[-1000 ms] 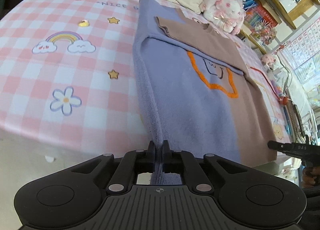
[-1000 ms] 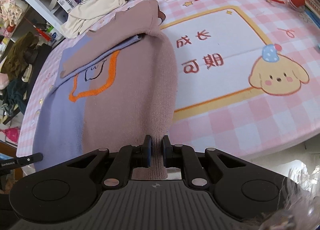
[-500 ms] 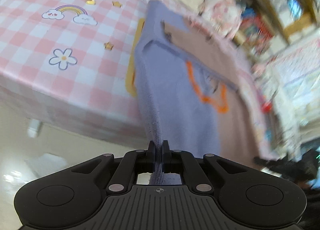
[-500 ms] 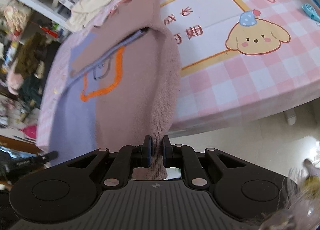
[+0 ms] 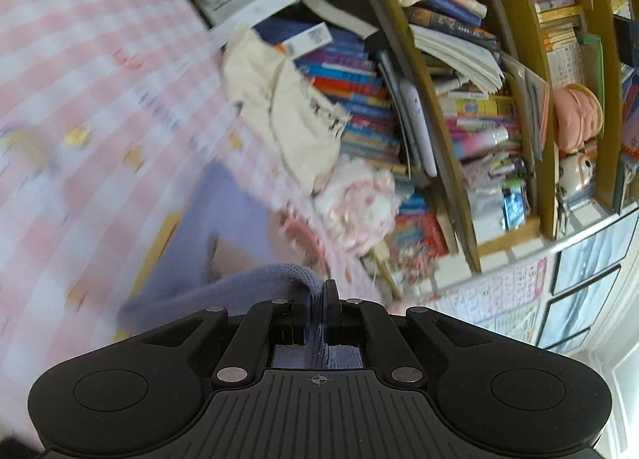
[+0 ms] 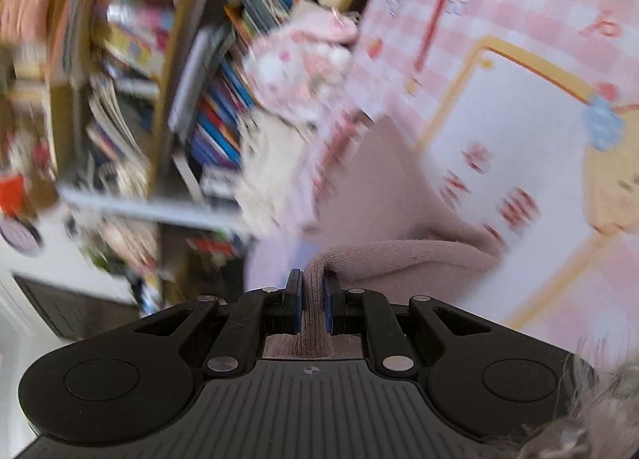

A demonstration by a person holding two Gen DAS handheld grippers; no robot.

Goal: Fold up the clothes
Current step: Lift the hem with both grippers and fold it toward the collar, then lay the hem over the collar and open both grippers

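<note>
Left gripper (image 5: 316, 313): jaws clamped on the lavender edge of a two-tone knitted sweater, lavender and dusty brown (image 5: 223, 219). Right gripper (image 6: 314, 307): jaws pinched on the brown edge of the same garment (image 6: 403, 255). Held hem raised at both corners, knit bulging into a rolled fold just beyond each set of fingers. Remaining body of the garment flat on the surface, long axis running away from the grippers toward the shelving; far end blurred.

Surface: pink-and-white checked cloth (image 5: 80, 107) with printed stars, and in the right view a yellow-framed white panel (image 6: 519, 131) beside the garment. Beyond the garment: cream fabric heap (image 5: 287, 115) and pink-white plush toy (image 5: 359, 203). Behind these, wooden bookshelves (image 5: 451, 163) crammed with books.
</note>
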